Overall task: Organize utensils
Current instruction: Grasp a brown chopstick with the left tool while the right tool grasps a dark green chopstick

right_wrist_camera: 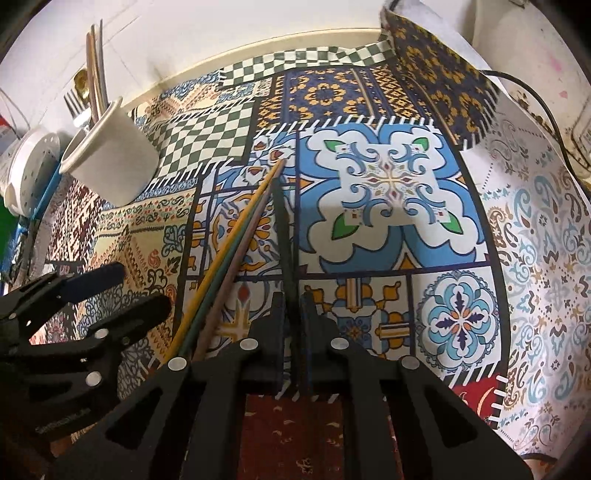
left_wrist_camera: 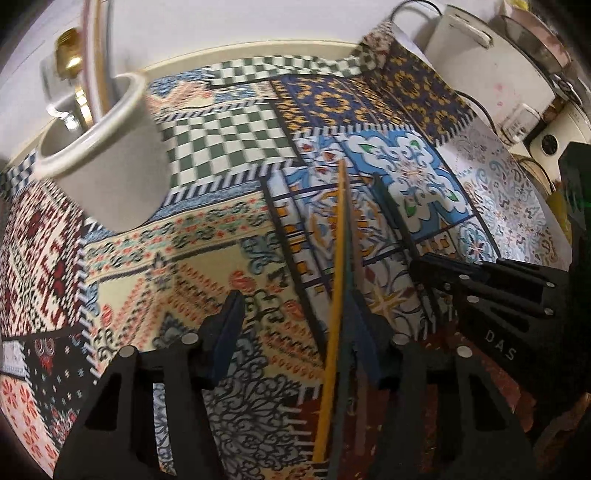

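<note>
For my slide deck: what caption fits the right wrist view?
Right gripper clamps a dark chopstick beside loose coloured chopsticks, white utensil cup ahead.

Right gripper (right_wrist_camera: pixel 293 314) pinches a dark chopstick (right_wrist_camera: pixel 283 229) over the patterned mat (right_wrist_camera: pixel 391 177).

Patchwork-patterned tablecloth (right_wrist_camera: pixel 391 184) (tile motifs), white wall (right_wrist_camera: pixel 221 26), white kettle (left_wrist_camera: pixel 476 62)

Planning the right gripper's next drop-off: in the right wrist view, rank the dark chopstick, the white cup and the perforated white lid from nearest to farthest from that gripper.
1. Dark chopstick, pinched in the right gripper.
2. White cup, upper left, holding cutlery.
3. Perforated white lid, far left, beyond the cup.
</note>
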Motion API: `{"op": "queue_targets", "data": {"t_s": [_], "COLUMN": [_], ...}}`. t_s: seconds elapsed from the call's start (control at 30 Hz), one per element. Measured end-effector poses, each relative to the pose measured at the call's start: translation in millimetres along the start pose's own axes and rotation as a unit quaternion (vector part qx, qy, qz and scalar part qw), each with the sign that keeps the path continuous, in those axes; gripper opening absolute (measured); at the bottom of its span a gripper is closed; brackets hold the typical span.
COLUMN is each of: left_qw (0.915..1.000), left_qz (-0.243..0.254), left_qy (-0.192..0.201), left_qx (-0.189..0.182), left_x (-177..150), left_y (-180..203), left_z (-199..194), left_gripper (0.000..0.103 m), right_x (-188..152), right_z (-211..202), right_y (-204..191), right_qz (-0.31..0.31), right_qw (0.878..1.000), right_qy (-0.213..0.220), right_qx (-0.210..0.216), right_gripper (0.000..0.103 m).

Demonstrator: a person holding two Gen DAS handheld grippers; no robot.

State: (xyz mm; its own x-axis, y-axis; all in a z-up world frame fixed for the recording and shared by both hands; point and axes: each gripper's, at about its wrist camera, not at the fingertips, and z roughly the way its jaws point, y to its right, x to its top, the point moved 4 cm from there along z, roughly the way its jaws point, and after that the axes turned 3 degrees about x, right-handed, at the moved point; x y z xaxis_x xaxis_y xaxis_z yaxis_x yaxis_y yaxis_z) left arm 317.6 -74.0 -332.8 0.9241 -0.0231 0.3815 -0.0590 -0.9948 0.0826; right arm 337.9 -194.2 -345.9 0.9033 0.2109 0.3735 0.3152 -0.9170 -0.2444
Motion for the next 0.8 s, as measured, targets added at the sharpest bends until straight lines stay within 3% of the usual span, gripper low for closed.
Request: {"op": "queue_targets", "data": {"t_s": [0.07, 0.23, 0.3, 0.53, 0.8], "left_qw": [0.9999, 0.9994, 0.9989, 0.997, 0.9972], "left_qz": [0.014, 0.025, 0.03, 0.026, 0.047], "left_qy": [-0.003, -0.016, -0.021, -0.056, -0.047], "left_qx": [-0.005, -0.019, -0.03, -0.048, -0.034], "left_x": [2.1, 7.0, 7.8, 4.1, 19.1], "left_y": [8.5, 24.2, 31.2, 41.5, 52.9], "left_z": [2.1, 8.2, 8.4, 20.2, 30.2], "left_gripper": [0.048, 0.023, 0.019, 0.018, 0.018], "right_x": [-1.1, -4.6, -4.7, -3.3, -3.6], "right_z": [-3.3, -14.0, -17.4, -25.1, -29.2], "right_y": [8.0, 27.5, 32.7, 39.6, 39.2], "right_qz": [0.012, 0.042, 0.051, 0.072, 0.073], "right_qw": [1.0, 0.999, 0.999, 0.997, 0.997], "right_qy": [0.003, 0.012, 0.016, 0.029, 0.033], "right_qx": [0.003, 0.004, 0.005, 0.014, 0.022], "right_gripper": [0.006, 0.006, 0.007, 0.007, 0.007]}}
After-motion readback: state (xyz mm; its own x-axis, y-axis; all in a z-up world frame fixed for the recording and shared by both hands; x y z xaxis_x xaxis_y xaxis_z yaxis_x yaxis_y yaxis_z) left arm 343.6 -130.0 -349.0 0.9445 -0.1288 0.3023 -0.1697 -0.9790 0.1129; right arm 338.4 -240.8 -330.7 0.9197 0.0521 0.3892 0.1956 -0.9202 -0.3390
